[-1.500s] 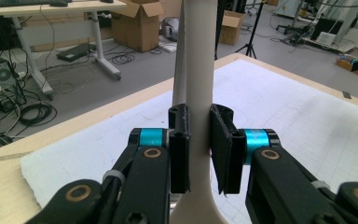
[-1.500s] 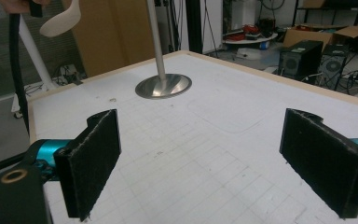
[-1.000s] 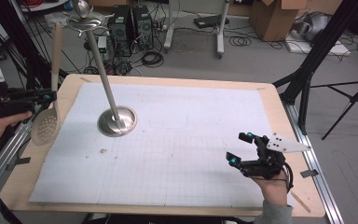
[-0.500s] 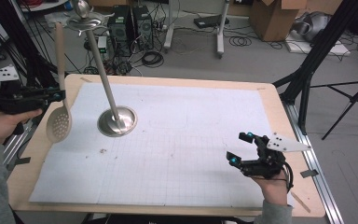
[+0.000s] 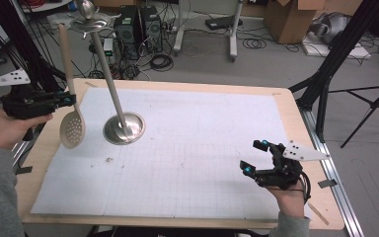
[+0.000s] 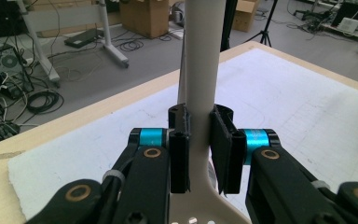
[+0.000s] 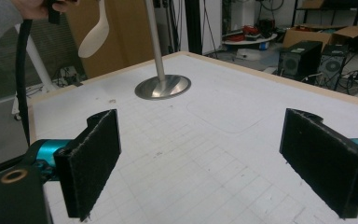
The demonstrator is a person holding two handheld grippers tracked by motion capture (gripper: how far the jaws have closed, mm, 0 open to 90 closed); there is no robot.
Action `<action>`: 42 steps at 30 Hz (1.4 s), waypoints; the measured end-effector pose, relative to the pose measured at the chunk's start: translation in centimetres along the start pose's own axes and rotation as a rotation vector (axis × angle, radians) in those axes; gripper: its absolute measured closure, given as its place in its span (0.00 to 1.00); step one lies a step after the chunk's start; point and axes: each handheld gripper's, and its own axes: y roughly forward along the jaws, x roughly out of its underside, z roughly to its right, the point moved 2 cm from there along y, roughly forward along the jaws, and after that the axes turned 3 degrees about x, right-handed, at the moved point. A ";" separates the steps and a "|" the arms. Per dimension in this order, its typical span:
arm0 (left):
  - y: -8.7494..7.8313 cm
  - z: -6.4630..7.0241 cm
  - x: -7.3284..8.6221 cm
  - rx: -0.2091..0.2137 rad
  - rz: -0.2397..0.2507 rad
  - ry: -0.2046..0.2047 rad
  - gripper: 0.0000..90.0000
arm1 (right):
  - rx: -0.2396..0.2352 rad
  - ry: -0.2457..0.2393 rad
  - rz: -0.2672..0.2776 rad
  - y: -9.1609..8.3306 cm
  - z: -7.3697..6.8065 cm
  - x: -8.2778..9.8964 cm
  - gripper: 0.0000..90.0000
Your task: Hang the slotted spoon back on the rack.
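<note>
A beige slotted spoon (image 5: pixel 72 129) hangs bowl-down over the table's left edge, its handle pointing up. My left gripper (image 5: pixel 68 100) is shut on the handle just above the bowl. In the left gripper view the pads (image 6: pixel 178 154) squeeze the spoon handle (image 6: pixel 200 84) from both sides. To the right of the spoon stands a metal stand (image 5: pixel 124 128) with a round base and a tall pole with a small dish on top. My right gripper (image 5: pixel 256 158) rests near the front right corner, open and holding nothing. Its view shows the wide-apart pads (image 7: pixel 93 158), the stand (image 7: pixel 163 87) and the spoon bowl (image 7: pixel 94 32) beyond.
White gridded paper (image 5: pixel 192 148) covers the wooden table (image 5: pixel 296 113). Behind the table the floor holds computer towers (image 5: pixel 138 24), cables and cardboard boxes (image 5: pixel 288 19). Black tripod legs (image 5: pixel 335 64) stand at the right, and black frame poles at the left.
My left gripper has carried the spoon rightward, from outside the table's left edge to over it, closer to the stand. The right gripper has stayed put.
</note>
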 end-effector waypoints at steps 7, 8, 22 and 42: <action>0.7 0.0 0.0 -0.013 0.006 0.002 0.86 | 0.002 0.002 0.000 -0.1 0.0 0.0 0.13; 0.8 0.0 0.0 -0.018 0.006 0.005 0.86 | 0.003 0.006 -0.002 -0.1 0.0 0.0 0.13; 1.3 0.2 0.2 -0.086 0.012 0.035 0.86 | 0.003 0.002 0.000 -0.1 0.0 0.0 0.13; 1.3 1.1 1.3 -0.070 0.089 0.143 0.27 | 0.007 -0.006 0.002 -0.2 -0.2 -0.1 0.13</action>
